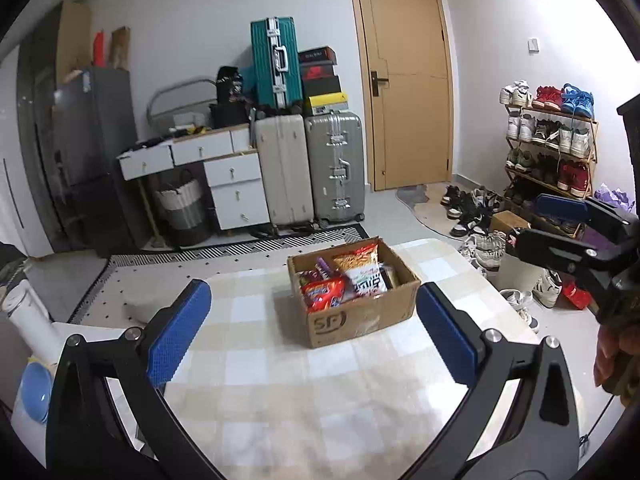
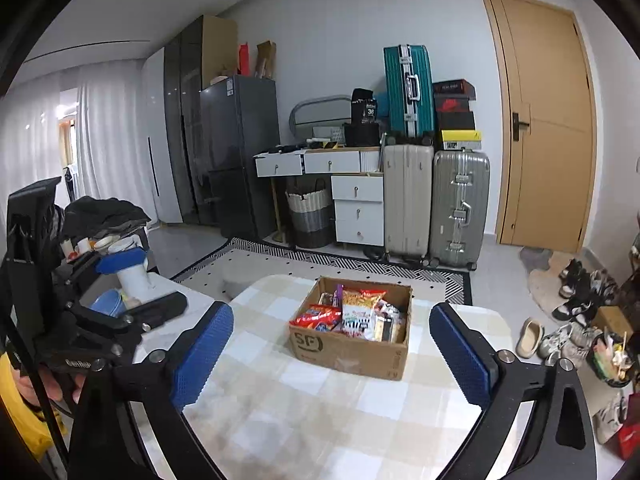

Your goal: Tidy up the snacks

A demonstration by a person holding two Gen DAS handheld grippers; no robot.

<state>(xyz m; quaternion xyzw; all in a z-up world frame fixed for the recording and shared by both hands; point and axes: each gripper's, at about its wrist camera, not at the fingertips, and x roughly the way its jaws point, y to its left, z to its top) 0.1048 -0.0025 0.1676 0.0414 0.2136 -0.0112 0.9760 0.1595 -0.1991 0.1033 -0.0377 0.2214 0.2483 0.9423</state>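
Observation:
A brown cardboard box (image 1: 362, 318) (image 2: 352, 350) stands on the checked tablecloth (image 1: 280, 392) (image 2: 320, 420), filled with several snack packets. A red packet (image 1: 323, 294) (image 2: 316, 317) lies at its front left and an orange-and-white bag (image 1: 360, 266) (image 2: 360, 300) stands behind it. My left gripper (image 1: 312, 328) hovers above the near side of the table, open, its blue pads wide apart and nothing between them. My right gripper (image 2: 330, 354) is likewise open and empty, short of the box. Each gripper also shows at the other view's edge, held by a hand.
A white jar (image 2: 134, 270) and a blue bowl (image 2: 108, 302) sit on a side surface left of the table. Suitcases (image 1: 312, 168), white drawers (image 1: 236, 188), a grey fridge (image 1: 92, 132) and a wooden door (image 1: 408, 80) line the back wall. Shoes (image 1: 476, 208) and a shoe rack (image 1: 552, 148) crowd the right.

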